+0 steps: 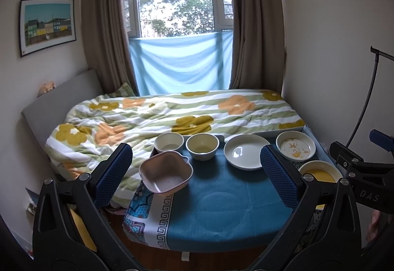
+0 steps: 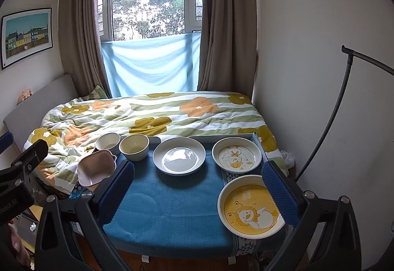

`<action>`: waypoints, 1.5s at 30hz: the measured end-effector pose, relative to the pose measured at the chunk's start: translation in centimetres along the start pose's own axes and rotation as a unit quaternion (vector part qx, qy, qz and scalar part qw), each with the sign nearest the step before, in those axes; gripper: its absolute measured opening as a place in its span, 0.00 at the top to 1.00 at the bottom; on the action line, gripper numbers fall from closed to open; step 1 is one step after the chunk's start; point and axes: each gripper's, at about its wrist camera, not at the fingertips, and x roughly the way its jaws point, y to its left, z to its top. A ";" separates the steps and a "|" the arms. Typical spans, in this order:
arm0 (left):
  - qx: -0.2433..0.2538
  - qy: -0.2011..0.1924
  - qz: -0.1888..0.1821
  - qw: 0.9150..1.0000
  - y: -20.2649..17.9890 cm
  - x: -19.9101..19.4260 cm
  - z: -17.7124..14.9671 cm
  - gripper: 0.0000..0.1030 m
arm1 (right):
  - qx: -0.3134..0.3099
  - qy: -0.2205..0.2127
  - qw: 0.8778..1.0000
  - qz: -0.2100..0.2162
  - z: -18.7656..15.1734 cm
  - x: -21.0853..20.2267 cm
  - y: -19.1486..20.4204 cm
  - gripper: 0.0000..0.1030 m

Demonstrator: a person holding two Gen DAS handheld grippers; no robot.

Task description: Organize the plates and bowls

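A: Although both views show the tabletop (image 2: 172, 216) well, what is hard to see?

B: From the left wrist, the yellow plate (image 1: 320, 171) is half hidden behind the right finger of the left gripper (image 1: 197, 170). The pink bowl (image 1: 165, 171) hangs over the left edge of the tabletop, so I cannot tell how much of it is supported.

A: And the jaws?

B: Both stand wide and hold nothing. The right gripper (image 2: 197, 193) hovers above the blue cloth, near the yellow plate (image 2: 251, 207).

A: Where are the other dishes?

B: Two round bowls (image 2: 134, 147) stand at the back left, the plain plate (image 2: 179, 155) in the middle, the duck plate (image 2: 236, 154) at the back right.
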 end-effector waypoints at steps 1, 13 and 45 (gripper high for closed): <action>0.000 -0.001 0.000 1.000 0.0 0.0 0.0 0.00 | 0.000 0.000 1.000 0.000 0.0 0.0 0.0 0.00; -0.001 -0.002 0.001 1.000 0.2 -0.3 0.1 0.00 | 0.001 -0.001 1.000 0.000 0.1 -0.1 0.1 0.00; 0.094 0.094 -0.170 0.976 -7.6 10.4 1.5 0.00 | 0.123 0.073 0.988 -0.062 -1.6 3.5 -7.7 0.00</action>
